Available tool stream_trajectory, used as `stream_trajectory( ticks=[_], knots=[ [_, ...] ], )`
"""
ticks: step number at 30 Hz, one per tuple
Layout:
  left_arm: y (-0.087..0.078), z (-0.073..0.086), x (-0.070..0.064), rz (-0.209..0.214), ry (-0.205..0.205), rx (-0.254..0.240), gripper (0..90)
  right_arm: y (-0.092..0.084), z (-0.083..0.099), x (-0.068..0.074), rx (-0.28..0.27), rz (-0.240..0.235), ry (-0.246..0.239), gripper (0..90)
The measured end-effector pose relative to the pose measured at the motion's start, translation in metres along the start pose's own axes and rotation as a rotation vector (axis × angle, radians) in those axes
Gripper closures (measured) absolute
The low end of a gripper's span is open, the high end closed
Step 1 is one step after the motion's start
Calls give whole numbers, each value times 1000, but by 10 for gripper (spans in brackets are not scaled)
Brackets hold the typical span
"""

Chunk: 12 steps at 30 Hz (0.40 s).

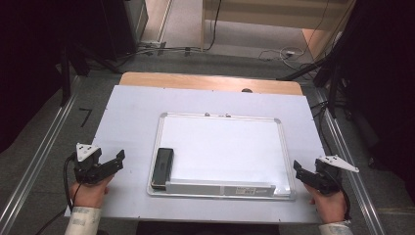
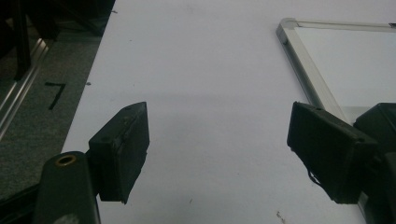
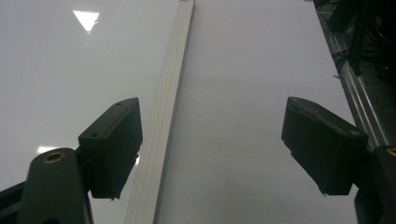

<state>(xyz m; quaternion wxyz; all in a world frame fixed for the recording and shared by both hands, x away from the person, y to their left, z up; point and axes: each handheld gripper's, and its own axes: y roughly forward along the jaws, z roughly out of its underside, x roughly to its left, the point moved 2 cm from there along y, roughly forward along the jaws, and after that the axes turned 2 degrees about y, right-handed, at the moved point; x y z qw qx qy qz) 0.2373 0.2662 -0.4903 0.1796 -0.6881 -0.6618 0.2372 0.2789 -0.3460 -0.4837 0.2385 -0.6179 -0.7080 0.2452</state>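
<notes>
A white whiteboard [image 1: 225, 147] with a silver frame lies flat in the middle of the table. A black eraser [image 1: 162, 168] rests on its left edge, above the grey pen tray [image 1: 220, 188]. My left gripper [image 1: 117, 159] hovers left of the board, pointing toward the eraser. In the left gripper view, the left gripper [image 2: 218, 126] is open over bare table, with the board's corner [image 2: 288, 28] ahead to the right. My right gripper [image 1: 297, 169] is at the board's lower right corner. The right gripper [image 3: 210, 116] is open, astride the board's frame [image 3: 173, 93].
The white table top [image 1: 132, 112] has a wooden strip [image 1: 210, 81] at its far edge. Metal rails [image 1: 39, 161] run along both sides on the grey floor. Cables [image 1: 284, 53] lie on the floor beyond the table. A dark shape [image 2: 380, 119] sits behind the left gripper's right jaw.
</notes>
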Motion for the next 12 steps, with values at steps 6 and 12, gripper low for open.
stream_trajectory(
  ticks=[6, 12],
  knots=[
    [1, 1, 6, -12, -18, 10, 211, -2, 1, -5, -3, 6, 11, 190],
    [8, 3, 7, -6, -25, 35, 212, -3, 1, -9, -7, 12, 25, 190]
  ],
)
